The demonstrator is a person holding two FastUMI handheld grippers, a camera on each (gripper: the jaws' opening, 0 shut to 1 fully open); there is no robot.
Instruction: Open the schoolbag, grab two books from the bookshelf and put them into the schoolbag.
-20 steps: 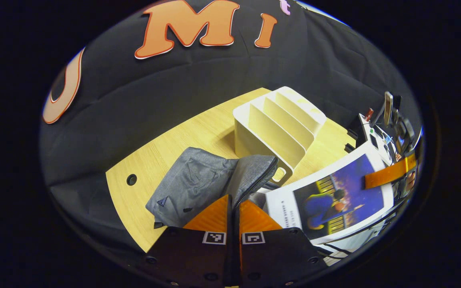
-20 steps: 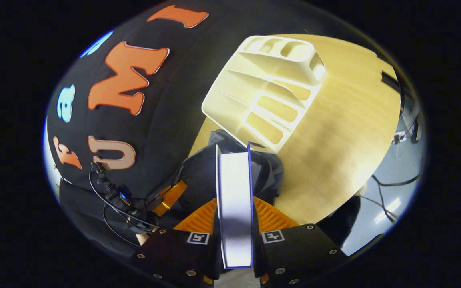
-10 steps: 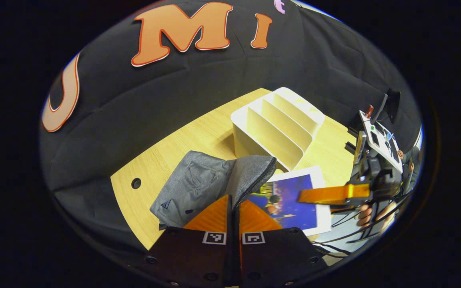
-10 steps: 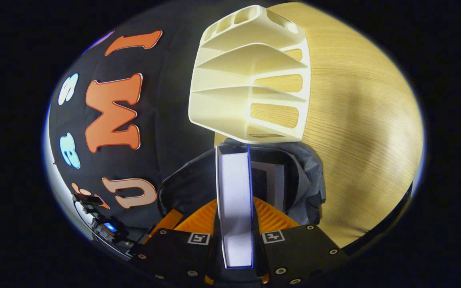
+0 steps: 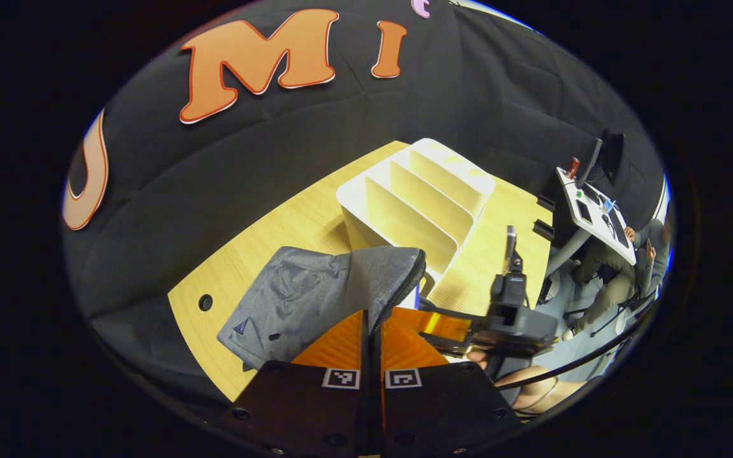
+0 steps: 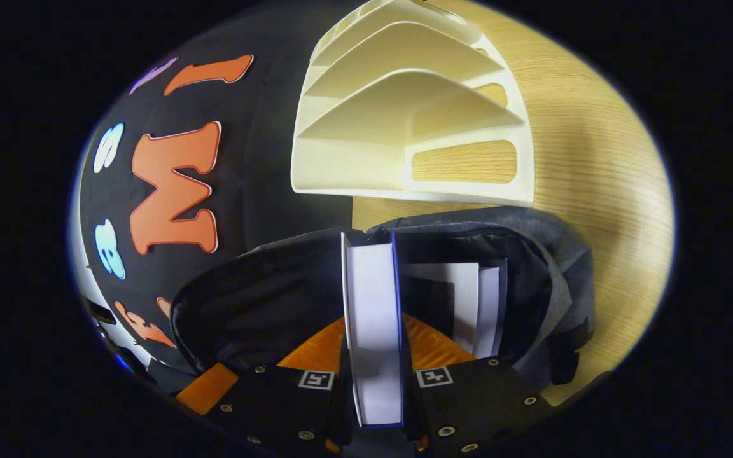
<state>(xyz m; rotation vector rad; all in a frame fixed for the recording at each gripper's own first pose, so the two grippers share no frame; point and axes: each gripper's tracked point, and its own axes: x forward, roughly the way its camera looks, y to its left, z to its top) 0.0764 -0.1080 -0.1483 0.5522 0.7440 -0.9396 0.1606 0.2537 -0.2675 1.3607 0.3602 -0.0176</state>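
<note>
The grey schoolbag [image 5: 303, 296] lies on the wooden table [image 5: 265, 242]. My left gripper [image 5: 371, 316] is shut on its zippered opening edge, holding it up. In the right gripper view, the bag [image 6: 551, 267] gapes open below me. My right gripper [image 6: 373, 320] is shut on a white-paged, blue-covered book [image 6: 371, 280], held upright with its far end inside the bag's mouth. A second book [image 6: 471, 305] stands inside the bag to its right. In the left gripper view, the right gripper [image 5: 446, 323] reaches in behind the raised flap. The cream bookshelf [image 5: 414, 200] has empty slots.
The bookshelf [image 6: 404, 127] stands just beyond the bag. A round hole [image 5: 205, 302] pierces the tabletop near its left edge. A white desk [image 5: 595, 210] with a seated person lies off to the right. A hand [image 5: 532, 381] holds the right gripper.
The right gripper has swung down and carried the book into the bag's open mouth. In the left gripper view the book's cover has dropped out of sight behind the flap.
</note>
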